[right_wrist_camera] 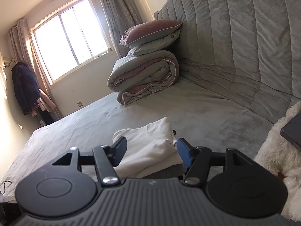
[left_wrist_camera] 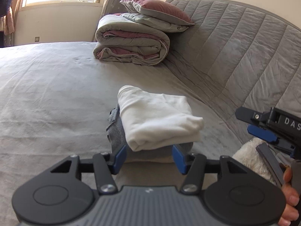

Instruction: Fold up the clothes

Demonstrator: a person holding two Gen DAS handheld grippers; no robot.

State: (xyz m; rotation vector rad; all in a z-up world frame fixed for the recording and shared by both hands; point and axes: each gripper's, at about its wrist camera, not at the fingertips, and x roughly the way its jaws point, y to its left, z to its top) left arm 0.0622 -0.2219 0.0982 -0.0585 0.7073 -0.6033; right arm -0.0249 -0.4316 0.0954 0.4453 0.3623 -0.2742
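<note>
A folded white garment point(left_wrist_camera: 160, 118) lies on top of a folded grey garment point(left_wrist_camera: 116, 131) on the bed. My left gripper point(left_wrist_camera: 149, 153) is open, its blue pads just in front of the near edge of the stack, holding nothing. In the right wrist view the white garment point(right_wrist_camera: 150, 146) lies between and beyond my right gripper's point(right_wrist_camera: 150, 150) open fingers, with the grey garment point(right_wrist_camera: 169, 171) showing beneath it. The right gripper also shows at the right edge of the left wrist view point(left_wrist_camera: 263, 124), open and above the bed.
The bed sheet point(left_wrist_camera: 47, 94) is light grey. A rolled quilt point(left_wrist_camera: 131, 43) with pillows point(left_wrist_camera: 156, 7) on it stands by the padded headboard point(left_wrist_camera: 244, 47). A fluffy white item point(right_wrist_camera: 278, 150) with a dark flat object point(right_wrist_camera: 293, 130) on it lies at the right.
</note>
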